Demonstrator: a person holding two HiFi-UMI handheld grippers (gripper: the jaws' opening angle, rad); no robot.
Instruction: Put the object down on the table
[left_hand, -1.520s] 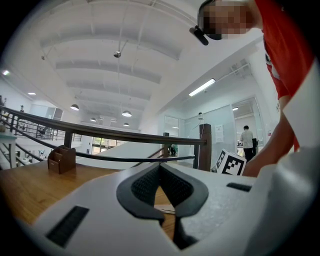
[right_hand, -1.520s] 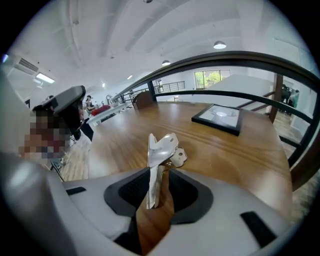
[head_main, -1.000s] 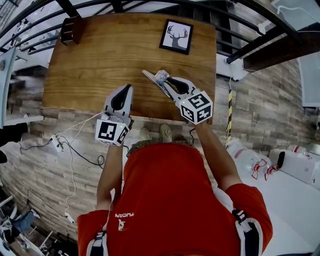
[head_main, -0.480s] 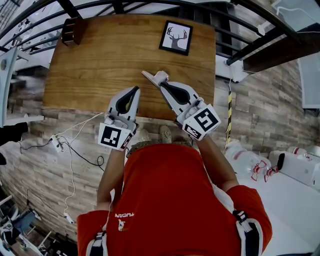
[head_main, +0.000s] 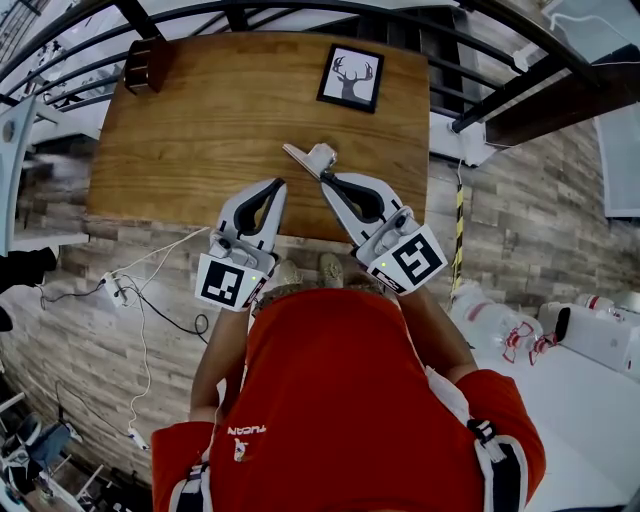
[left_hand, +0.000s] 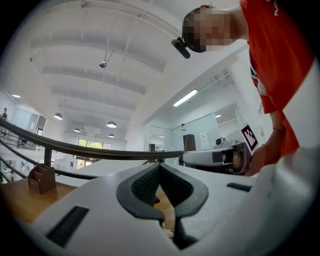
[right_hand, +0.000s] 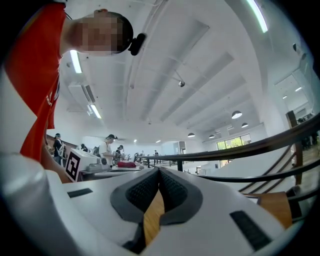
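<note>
Lying toward the near edge of the wooden table (head_main: 180, 120): small pale object (head_main: 312, 157), just beside the right gripper (head_main: 326, 176), jaws closing fully together, empty. Left gripper (head_main: 277, 184) likewise shut, empty. The object could be knocked if the tip is swung.

Looks like a big open lab or workshop hall: high white beamed ceiling (right_hand: 200, 60), round pendant lamps (left_hand: 111, 124), black metal railing (head_main: 520, 82) at two o'clock from the brown wooden table (head_main: 200, 110), grey brick-patterned floor (head_main: 500, 230), distant people at workbenches (right_hand: 107, 145).
</note>
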